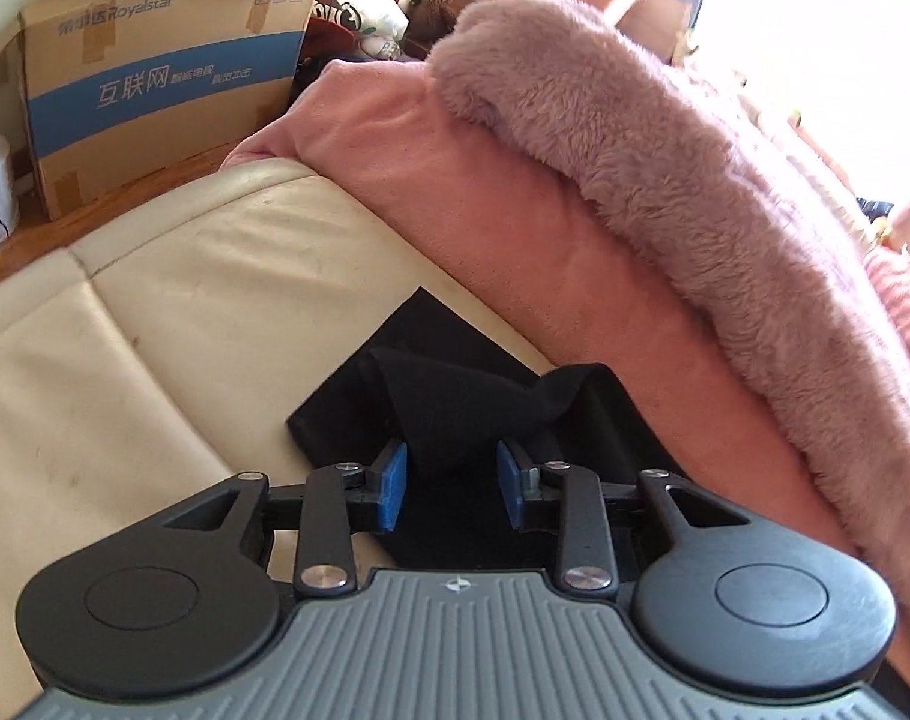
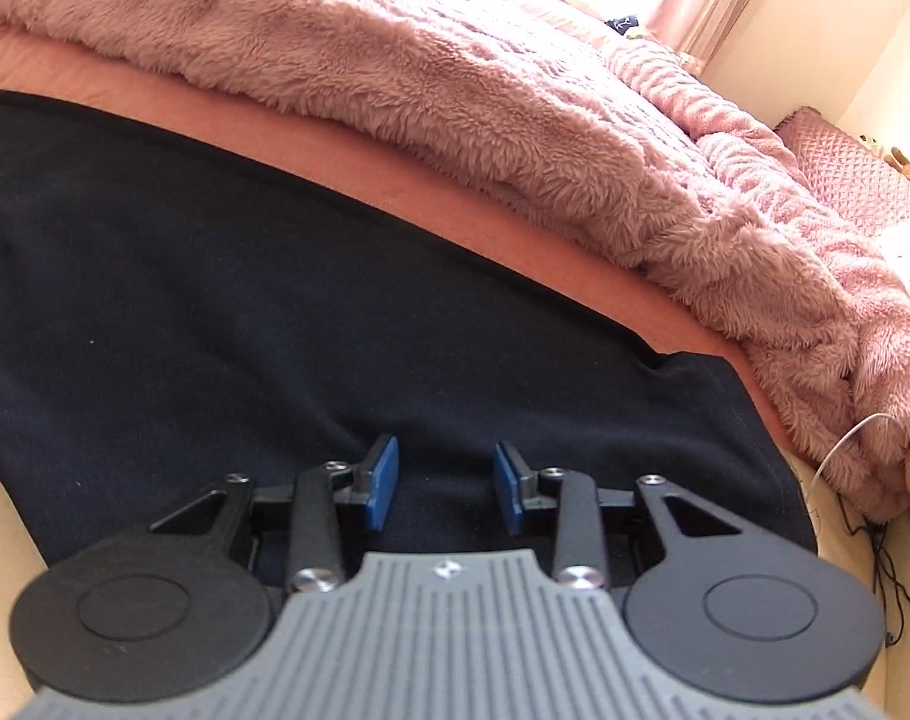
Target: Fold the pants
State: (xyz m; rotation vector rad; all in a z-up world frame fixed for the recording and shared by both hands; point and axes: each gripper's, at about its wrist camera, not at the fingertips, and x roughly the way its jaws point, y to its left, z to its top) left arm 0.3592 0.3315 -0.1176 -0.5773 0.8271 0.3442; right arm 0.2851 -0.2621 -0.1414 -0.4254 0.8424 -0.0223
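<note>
The black pants (image 2: 227, 276) lay spread along the cream leather bench (image 1: 155, 324) against the bed. Both tongs stood parted, gripping nothing: the left tongs (image 1: 452, 492) straddled a raised ridge of one rumpled end (image 1: 455, 402), the right tongs (image 2: 446, 483) hovered over flat cloth. Closing on that ridge would likely catch one layer only and skew the fold. The fluffy pink blanket (image 2: 455, 120) overhung close by and could snag; a Royalstar cardboard box (image 1: 155, 90) stood beyond.
</note>
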